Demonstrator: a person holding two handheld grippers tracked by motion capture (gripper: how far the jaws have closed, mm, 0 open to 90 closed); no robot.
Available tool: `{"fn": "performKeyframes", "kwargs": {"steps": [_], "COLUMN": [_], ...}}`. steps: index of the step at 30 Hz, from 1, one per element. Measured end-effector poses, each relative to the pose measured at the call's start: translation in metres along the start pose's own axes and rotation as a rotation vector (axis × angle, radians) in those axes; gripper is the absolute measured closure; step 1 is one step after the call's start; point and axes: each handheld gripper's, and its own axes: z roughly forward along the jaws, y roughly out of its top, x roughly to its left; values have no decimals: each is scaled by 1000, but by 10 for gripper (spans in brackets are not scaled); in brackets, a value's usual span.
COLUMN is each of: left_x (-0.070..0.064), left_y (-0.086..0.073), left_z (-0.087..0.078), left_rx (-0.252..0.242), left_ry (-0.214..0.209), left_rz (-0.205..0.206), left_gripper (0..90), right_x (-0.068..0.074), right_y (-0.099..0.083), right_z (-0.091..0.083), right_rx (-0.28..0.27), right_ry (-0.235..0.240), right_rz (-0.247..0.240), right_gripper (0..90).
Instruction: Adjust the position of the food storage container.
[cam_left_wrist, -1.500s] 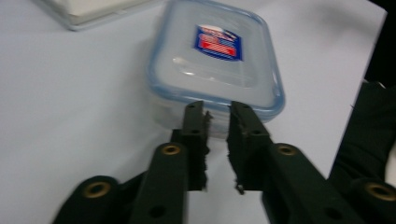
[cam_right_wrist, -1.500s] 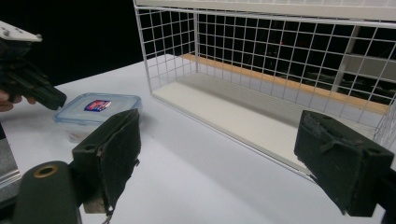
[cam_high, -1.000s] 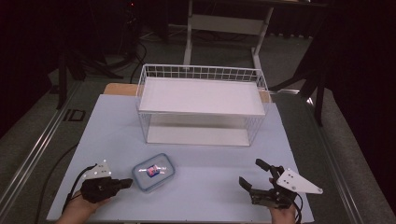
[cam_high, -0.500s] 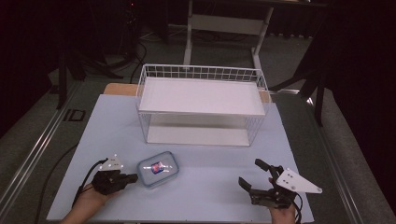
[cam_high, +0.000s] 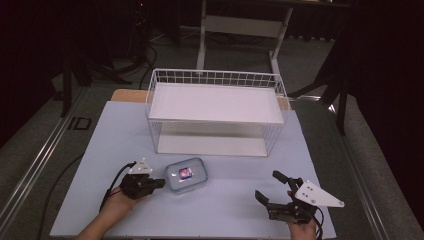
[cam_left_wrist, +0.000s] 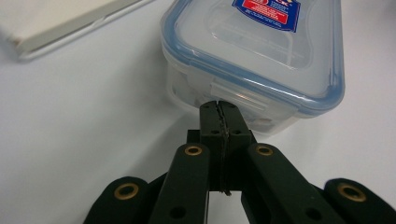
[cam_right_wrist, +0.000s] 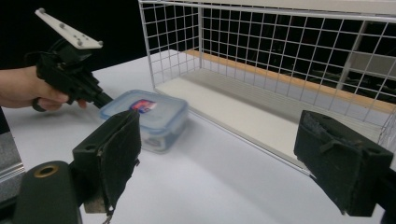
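One clear plastic food container with a blue-rimmed snap lid lies on the pale tabletop, in the lower middle of the high view, just in front of the white wire basket. It looks light and rigid, with smooth sides that could slide on the tabletop if nudged; the stiff lid rim or the locking tabs on its sides seem the surest places to take hold (the flat lid itself offers little to pinch).

The left hand-held gripper has its jaws pressed fully together with nothing between them, the tips touching or nearly touching the container's side just below a lid tab. In the high view this hand-held gripper sits at the container's left edge.

The right hand-held gripper rests at the lower right of the high view, well apart from the container, jaws spread wide and empty.

Counted: one container, one wire basket, two hand-held grippers.
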Motion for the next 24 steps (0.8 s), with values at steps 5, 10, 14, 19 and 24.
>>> {"fn": "performKeyframes", "kwargs": {"steps": [5, 10, 14, 19, 24], "left_x": [-3, -5, -3, 1, 4], "left_y": [12, 13, 13, 16, 24], "left_z": [12, 10, 8, 15, 22], "left_rx": [4, 5, -8, -4, -10], "left_ry": [13, 20, 34, 45, 53], "left_rz": [9, 13, 1, -5, -19], "left_gripper": [900, 900, 900, 900, 900], "right_x": [0, -1, -2, -1, -1], "right_y": [-1, -1, -1, -1, -2], "right_z": [0, -1, 0, 0, 2], "right_rx": [5, 2, 3, 6, 14], "right_ry": [4, 5, 7, 7, 12], "right_rz": [2, -1, 7, 0, -2], "right_gripper": [148, 148, 148, 149, 148]}}
